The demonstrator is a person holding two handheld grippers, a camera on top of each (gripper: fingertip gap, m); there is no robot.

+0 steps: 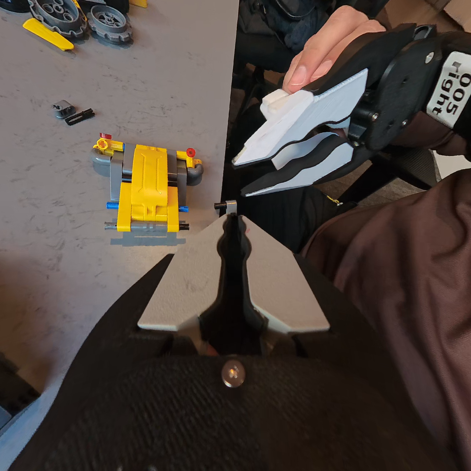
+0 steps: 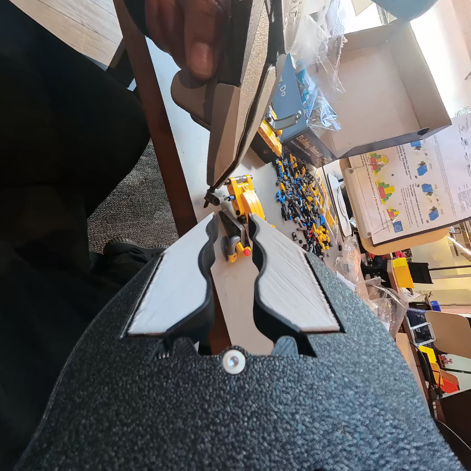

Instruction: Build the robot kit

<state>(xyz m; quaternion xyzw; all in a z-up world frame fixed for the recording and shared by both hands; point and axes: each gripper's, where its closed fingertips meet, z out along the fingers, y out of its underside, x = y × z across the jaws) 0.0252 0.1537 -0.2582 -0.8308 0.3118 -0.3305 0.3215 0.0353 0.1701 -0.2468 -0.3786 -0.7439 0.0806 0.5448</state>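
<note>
My left gripper (image 1: 232, 216) is shut on a small grey connector with a black pin (image 1: 227, 205), held at the table's right edge. The left gripper also shows in the right wrist view (image 2: 211, 186), holding the connector (image 2: 213, 200). A yellow and grey brick model (image 1: 146, 186) lies on the grey table (image 1: 76, 242), just left of the held piece. My right gripper (image 2: 232, 216) is open and empty, its fingers framing the model (image 2: 244, 201). In the left wrist view the right gripper (image 1: 239, 177) hovers off the table edge, just above the held connector.
A grey connector (image 1: 62, 108) and black pin (image 1: 79, 116) lie loose left of the model. Grey wheels (image 1: 109, 21) and a yellow wedge (image 1: 48, 38) sit at the far left. A pile of loose pieces (image 2: 300, 196), an open cardboard box (image 2: 382, 89) and an instruction sheet (image 2: 413, 186) lie beyond. Left and right tips are no more than a few centimetres apart.
</note>
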